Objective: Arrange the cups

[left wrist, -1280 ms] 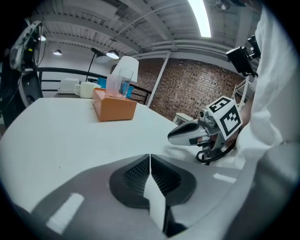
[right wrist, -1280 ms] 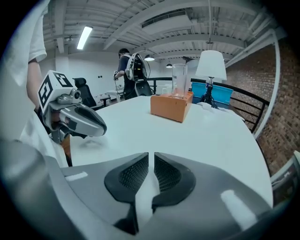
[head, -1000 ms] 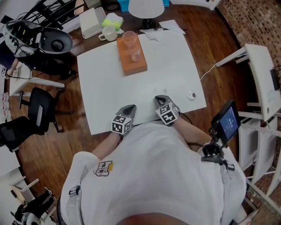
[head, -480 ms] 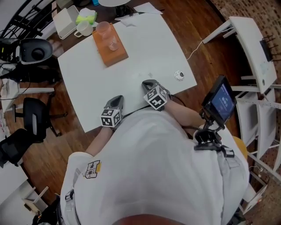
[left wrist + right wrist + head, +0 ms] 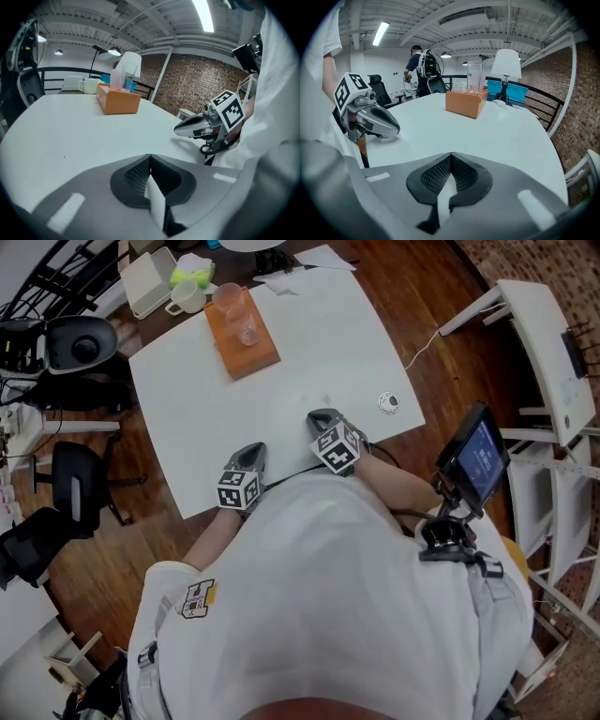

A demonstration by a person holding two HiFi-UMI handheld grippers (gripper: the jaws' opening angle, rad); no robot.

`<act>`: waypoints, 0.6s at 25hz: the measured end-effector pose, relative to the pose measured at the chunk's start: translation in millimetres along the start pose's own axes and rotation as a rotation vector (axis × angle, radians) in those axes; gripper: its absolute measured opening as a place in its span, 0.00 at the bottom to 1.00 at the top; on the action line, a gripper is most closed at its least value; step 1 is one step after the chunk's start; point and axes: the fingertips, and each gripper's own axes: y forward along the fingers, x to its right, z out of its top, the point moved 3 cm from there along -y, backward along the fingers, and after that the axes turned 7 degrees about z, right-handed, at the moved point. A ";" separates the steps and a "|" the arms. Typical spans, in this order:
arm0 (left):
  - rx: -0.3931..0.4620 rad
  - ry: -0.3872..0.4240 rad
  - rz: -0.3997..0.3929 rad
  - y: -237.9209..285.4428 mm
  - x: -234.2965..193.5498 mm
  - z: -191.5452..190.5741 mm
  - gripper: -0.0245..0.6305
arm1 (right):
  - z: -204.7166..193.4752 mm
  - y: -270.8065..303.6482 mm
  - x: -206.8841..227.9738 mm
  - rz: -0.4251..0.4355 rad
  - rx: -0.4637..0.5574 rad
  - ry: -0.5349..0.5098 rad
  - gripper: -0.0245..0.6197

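An orange box (image 5: 242, 336) stands at the far side of the white table (image 5: 309, 352). On it are a tall clear cup (image 5: 228, 301) and a smaller clear cup (image 5: 248, 334). A white mug (image 5: 187, 298) sits just beyond the box. My left gripper (image 5: 255, 453) and right gripper (image 5: 322, 417) rest side by side at the table's near edge, both shut and empty, far from the cups. The left gripper view shows the box (image 5: 118, 101), the cup (image 5: 123, 77), the mug (image 5: 87, 86) and the right gripper (image 5: 183, 129). In the right gripper view the cup (image 5: 474, 77) stands upright on the box (image 5: 466, 101).
A small round object (image 5: 388, 403) lies near the table's right edge. A white container (image 5: 150, 279) and a lamp (image 5: 506, 63) stand at the far end. Office chairs (image 5: 75, 488) are to the left, a screen on a stand (image 5: 476, 460) to the right. A person (image 5: 417, 65) stands far off.
The head view has shifted, so the table and box now sit higher and further left in the picture. Both grippers keep the same spot at the near table edge, still shut.
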 end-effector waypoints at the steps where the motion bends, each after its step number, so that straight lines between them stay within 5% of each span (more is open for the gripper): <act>1: 0.001 0.001 0.000 -0.1 0.2 0.2 0.04 | 0.3 0.2 0.3 0.000 0.000 0.000 0.04; 15: 0.008 0.010 -0.015 -2.1 -2.6 5.4 0.04 | 11.2 4.1 5.1 -0.020 -0.008 0.012 0.04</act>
